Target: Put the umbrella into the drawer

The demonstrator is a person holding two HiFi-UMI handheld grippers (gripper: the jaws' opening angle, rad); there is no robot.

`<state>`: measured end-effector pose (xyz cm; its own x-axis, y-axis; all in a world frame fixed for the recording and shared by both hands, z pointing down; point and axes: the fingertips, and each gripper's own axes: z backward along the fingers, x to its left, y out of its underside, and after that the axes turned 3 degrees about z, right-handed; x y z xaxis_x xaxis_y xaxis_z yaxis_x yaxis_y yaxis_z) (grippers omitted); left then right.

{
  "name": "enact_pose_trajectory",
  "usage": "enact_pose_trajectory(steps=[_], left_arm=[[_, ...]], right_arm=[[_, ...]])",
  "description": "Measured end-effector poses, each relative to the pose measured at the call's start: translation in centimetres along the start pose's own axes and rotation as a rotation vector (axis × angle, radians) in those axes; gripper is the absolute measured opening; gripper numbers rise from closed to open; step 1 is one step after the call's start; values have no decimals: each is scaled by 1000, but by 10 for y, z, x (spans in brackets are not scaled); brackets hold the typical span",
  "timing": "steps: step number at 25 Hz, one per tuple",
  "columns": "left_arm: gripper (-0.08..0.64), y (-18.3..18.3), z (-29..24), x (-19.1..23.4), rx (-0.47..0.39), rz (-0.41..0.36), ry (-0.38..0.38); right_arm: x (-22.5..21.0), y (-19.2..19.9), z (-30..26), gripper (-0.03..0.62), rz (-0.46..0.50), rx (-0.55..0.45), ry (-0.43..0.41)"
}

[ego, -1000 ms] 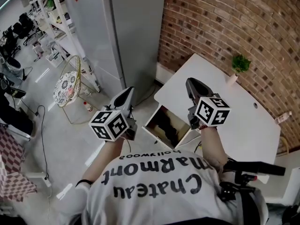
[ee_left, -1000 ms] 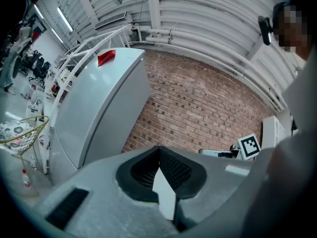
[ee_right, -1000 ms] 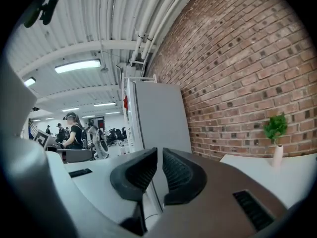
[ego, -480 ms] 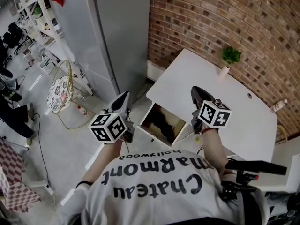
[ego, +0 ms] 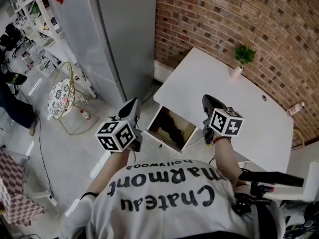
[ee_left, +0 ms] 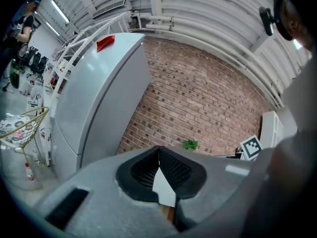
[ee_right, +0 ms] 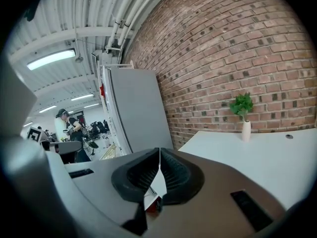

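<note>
Inside the open drawer (ego: 164, 141): a dark lump (ego: 172, 126) on the brown bottom. Looks like the umbrella, but too dark and small to be sure. Pulled out from under the near edge of the white table (ego: 209, 78), with white sides all round.

Just left of the drawer, over the grey floor (ego: 79, 153): the left gripper (ego: 133, 102). Pointed away from the body, toward the big grey fridge (ego: 124, 34). Clenched, with both black pads (ee_left: 173, 168) pressed tip to tip and nothing between them. Not touching the drawer.

Just right of the drawer, over the table's near edge: the right gripper (ego: 207, 100). Tipped a little downward. Clenched too, with its pads (ee_right: 176, 175) tight together and nothing caught in them. A black-and-white marker cube on the back of each gripper.

At the far side of the table, near the red brick wall (ego: 239, 14): a small green plant (ego: 244, 55) in a thin white vase (ego: 234, 72). Well apart from both grippers.

Left of the table, up against the brick wall: the tall fridge. Farther left on the floor: a wire chair (ego: 70, 78) with a flowery cushion (ego: 61, 91), and white shelves (ego: 40, 14) behind it.

At the bottom of the head view: the back of a grey shirt (ego: 164, 193) with big black letters.

Far off in the room, seen past the right gripper: another person (ee_right: 64, 125) standing by some black chairs.
</note>
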<state>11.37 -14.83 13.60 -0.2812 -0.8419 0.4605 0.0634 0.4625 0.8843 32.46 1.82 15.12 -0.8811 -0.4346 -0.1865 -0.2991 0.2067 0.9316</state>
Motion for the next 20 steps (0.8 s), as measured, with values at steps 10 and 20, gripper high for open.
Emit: enact_pose_trajectory(steps=[10,20], left_arm=[[17,-2,1,3,-4,4,-19],[17,1,-1,5,-11,4,-18]], right_arm=[[0,1,-5,20,46,20,-2],[-3,4,-11,20,49,21,0]])
